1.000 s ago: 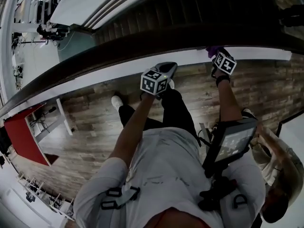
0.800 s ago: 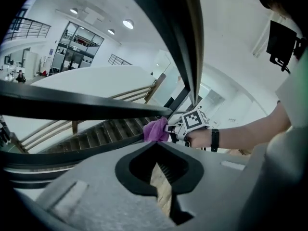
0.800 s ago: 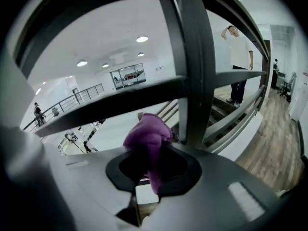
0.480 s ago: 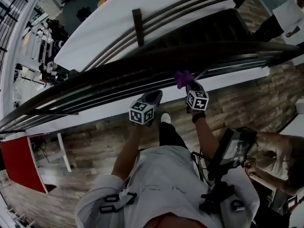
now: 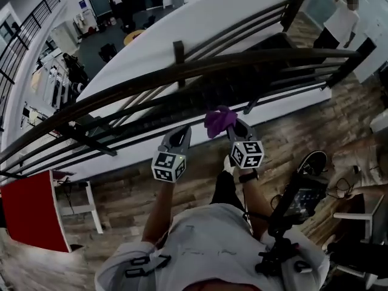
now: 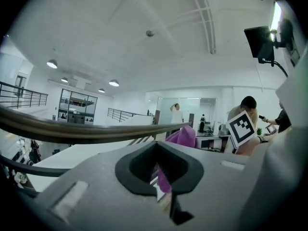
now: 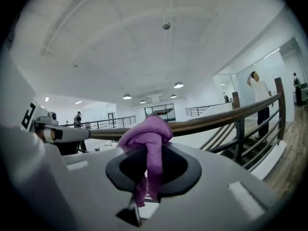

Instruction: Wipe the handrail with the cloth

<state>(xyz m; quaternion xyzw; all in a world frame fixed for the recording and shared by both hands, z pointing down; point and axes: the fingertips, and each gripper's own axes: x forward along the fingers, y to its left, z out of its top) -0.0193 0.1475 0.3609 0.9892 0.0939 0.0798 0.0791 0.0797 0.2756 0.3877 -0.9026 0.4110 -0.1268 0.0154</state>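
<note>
1. The right gripper (image 7: pixel 147 153) has its jaws pressed together on the cloth (image 7: pixel 144 136). The purple bunch stands up above the jaw tips and a tail hangs down between them.
2. In the head view the same cloth (image 5: pixel 219 120) sits at the tip of the right gripper (image 5: pixel 234 127), pointing out toward the railing.
3. The handrail (image 7: pixel 216 121) lies just beyond the cloth. In the right gripper view it passes behind the bunch and runs off to the right and upward. I judge the cloth short of it and not touching, though the overlap makes this hard to tell.
4. In the head view the handrail (image 5: pixel 182 71) is a long dark curve running crosswise in front of the person, left to right. A wipe would therefore travel sideways along it once the cloth is pushed forward and up onto it.
5. The left gripper (image 6: pixel 158 170) has its jaws drawn together, and I judge it empty. A strip of purple shows through its opening, but in the head view the left gripper (image 5: pixel 180 134) sits beside the cloth and apart from it.
6. The right gripper is the nearer one to the handrail and carries the cloth, so the reach is probably its job. The left hangs lower, to the cloth's left.
</note>
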